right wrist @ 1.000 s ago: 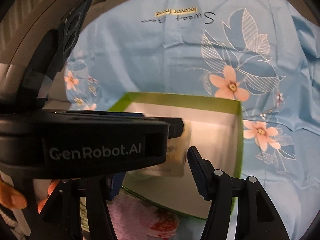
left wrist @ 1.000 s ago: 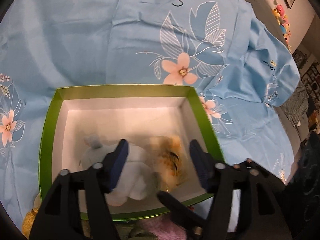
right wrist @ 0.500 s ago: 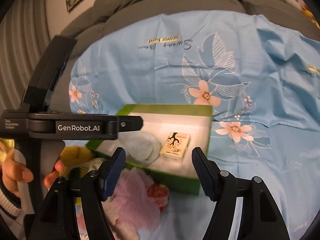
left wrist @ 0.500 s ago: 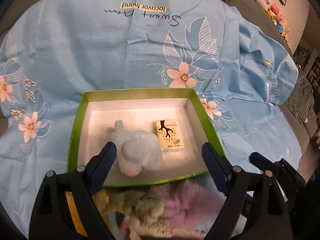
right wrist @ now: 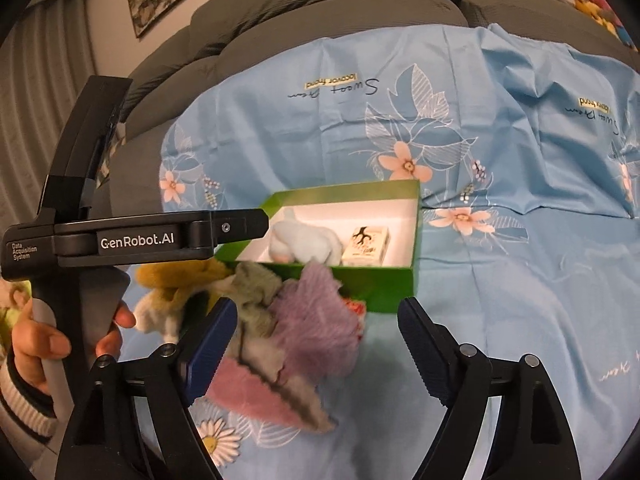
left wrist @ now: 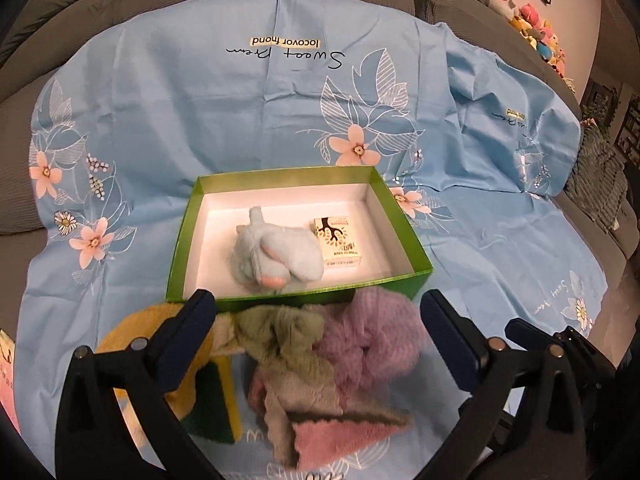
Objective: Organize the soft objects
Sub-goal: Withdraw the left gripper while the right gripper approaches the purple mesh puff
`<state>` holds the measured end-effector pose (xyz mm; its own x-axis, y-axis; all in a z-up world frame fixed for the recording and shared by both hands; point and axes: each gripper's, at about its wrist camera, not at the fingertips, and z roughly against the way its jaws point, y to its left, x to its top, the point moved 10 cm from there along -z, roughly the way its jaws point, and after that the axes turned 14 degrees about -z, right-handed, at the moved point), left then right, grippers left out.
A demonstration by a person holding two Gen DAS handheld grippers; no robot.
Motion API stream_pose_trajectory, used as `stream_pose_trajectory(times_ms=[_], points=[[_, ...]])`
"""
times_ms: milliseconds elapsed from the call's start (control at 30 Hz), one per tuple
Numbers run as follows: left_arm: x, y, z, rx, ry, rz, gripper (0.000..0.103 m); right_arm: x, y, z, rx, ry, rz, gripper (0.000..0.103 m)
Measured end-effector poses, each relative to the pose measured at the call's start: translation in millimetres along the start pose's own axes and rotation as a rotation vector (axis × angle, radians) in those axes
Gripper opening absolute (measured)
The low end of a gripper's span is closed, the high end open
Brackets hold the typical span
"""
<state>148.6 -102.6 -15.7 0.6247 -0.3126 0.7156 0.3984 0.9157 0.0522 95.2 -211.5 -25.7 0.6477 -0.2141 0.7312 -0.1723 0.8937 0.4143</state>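
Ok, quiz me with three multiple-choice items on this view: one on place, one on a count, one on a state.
1. Where does the blue plush lie?
A. in the green box
B. on the sofa back
C. in the left claw

2. How many things are in the box?
A. none
B. two
C. four

3. How is the right claw?
A. shut on the pink cloth
B. shut, empty
C. open, empty

Answers: 1 A, the plush rests on the box's white floor. 2 B, only the plush and a small carton. 3 C, its pads stand wide apart over the cloth pile, pressing on nothing.
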Motion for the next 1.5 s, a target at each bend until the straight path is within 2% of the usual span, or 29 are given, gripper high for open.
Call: stream_pose_trajectory(times_ms=[300, 633, 967, 1000, 1067, 1100, 1133, 1167, 1200, 1300, 1433, 1500], points=[[-37.6, 21.1, 37.2, -0.009, -0.031, 0.048, 0.102, -27.1, 7.6, 12.2, -0.003, 0.019, -0.018, 0.084], [-116.1, 38.1, 25.7, -0.076, 0.082, 0.171, 0.102, -56.8, -13.0, -11.9, -0.071, 0.074, -0.038, 0.084], [-126.1, 37.2, 25.5, -0.071, 0.103, 0.174, 0.102, -41.5, -15.7, -65.8, -0.060, 0.083, -0.025, 0.083], [-127.1, 37.4, 24.0, -0.075, 0.107, 0.171, 0.102, -41.3, -16.4, -70.1, -0.056, 0.087, -0.030, 0.079], [-128.9, 34.9, 20.9, -0.079, 0.117, 0.162, 0.102, -41.8, -16.1, -77.6, -0.027, 0.102, -0.041, 0.061], [-128.9, 32.6, 19.4, -0.083, 0.121, 0.158, 0.102, -42.4, -15.8, -80.0, -0.009, 0.113, -0.048, 0.043], [-128.2, 30.3, 18.2, -0.089, 0.122, 0.156, 0.102, -43.1, -15.7, -81.8, 0.002, 0.122, -0.054, 0.031], [-127.4, 27.3, 16.9, -0.099, 0.122, 0.156, 0.102, -43.3, -16.1, -82.3, 0.009, 0.125, -0.055, 0.027], [-125.9, 24.6, 15.7, -0.105, 0.123, 0.154, 0.102, -43.2, -16.0, -81.6, 0.014, 0.122, -0.055, 0.018], [-122.2, 14.1, 12.2, -0.132, 0.124, 0.143, 0.102, -42.1, -18.6, -72.4, 0.042, 0.112, -0.091, 0.012], [-115.1, -6.2, 7.8, -0.178, 0.122, 0.113, 0.102, -39.4, -27.1, -38.3, 0.099, 0.079, -0.181, 0.012], [-110.6, -21.6, 3.9, -0.229, 0.124, 0.101, 0.102, -42.9, -31.1, -18.1, 0.131, 0.080, -0.212, 0.012]])
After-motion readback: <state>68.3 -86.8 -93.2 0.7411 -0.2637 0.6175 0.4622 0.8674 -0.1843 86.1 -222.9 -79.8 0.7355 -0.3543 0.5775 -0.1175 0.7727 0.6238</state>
